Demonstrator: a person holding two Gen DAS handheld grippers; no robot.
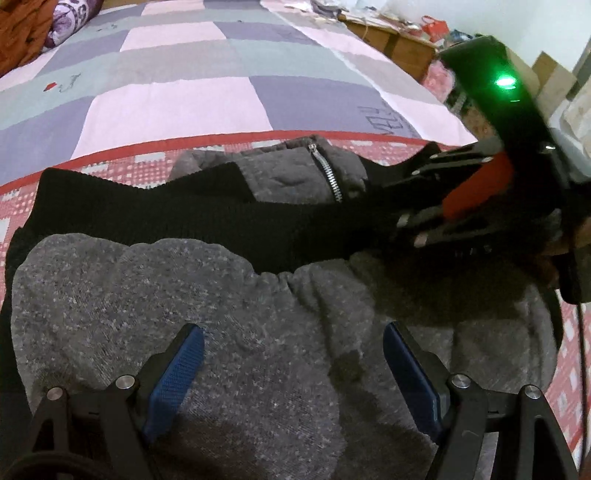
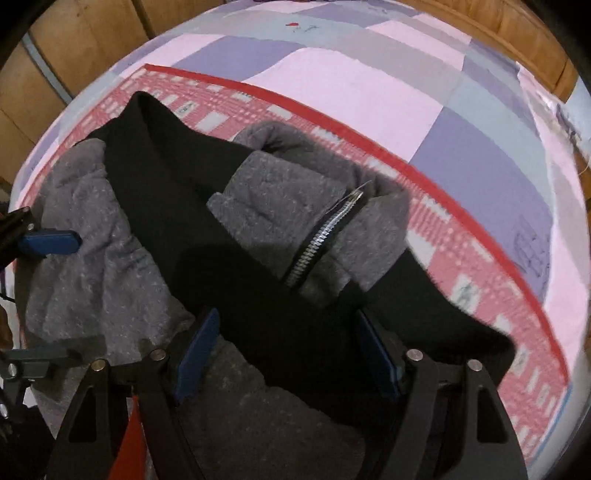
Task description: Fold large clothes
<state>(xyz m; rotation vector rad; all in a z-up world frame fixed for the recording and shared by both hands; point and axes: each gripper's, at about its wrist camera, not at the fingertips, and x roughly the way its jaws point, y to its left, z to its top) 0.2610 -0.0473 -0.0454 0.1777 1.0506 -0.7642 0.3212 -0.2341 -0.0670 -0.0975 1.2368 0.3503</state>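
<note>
A grey fleece jacket point(image 1: 177, 295) with a wide black ribbed band point(image 1: 184, 218) and a silver zipper point(image 1: 328, 173) lies bunched on a red patterned blanket point(image 1: 122, 166). My left gripper point(image 1: 295, 354) hovers open over the grey fleece, its blue pads point(image 1: 181, 373) wide apart and gripping nothing. My right gripper point(image 2: 286, 332) points steeply down into the jacket point(image 2: 110, 258), and the black band point(image 2: 280, 325) fills the gap between its pads. In the left wrist view the right gripper point(image 1: 413, 232) sits on the band's right end. One blue left pad point(image 2: 51, 242) shows at the far left.
The blanket point(image 2: 461, 251) lies on a bed with a pink, grey and purple patchwork sheet point(image 1: 177, 99). An orange cloth point(image 1: 18, 29) and a purple pillow point(image 1: 70, 18) sit at the far left corner. Cluttered wooden furniture point(image 1: 399, 40) stands beyond the bed's right side.
</note>
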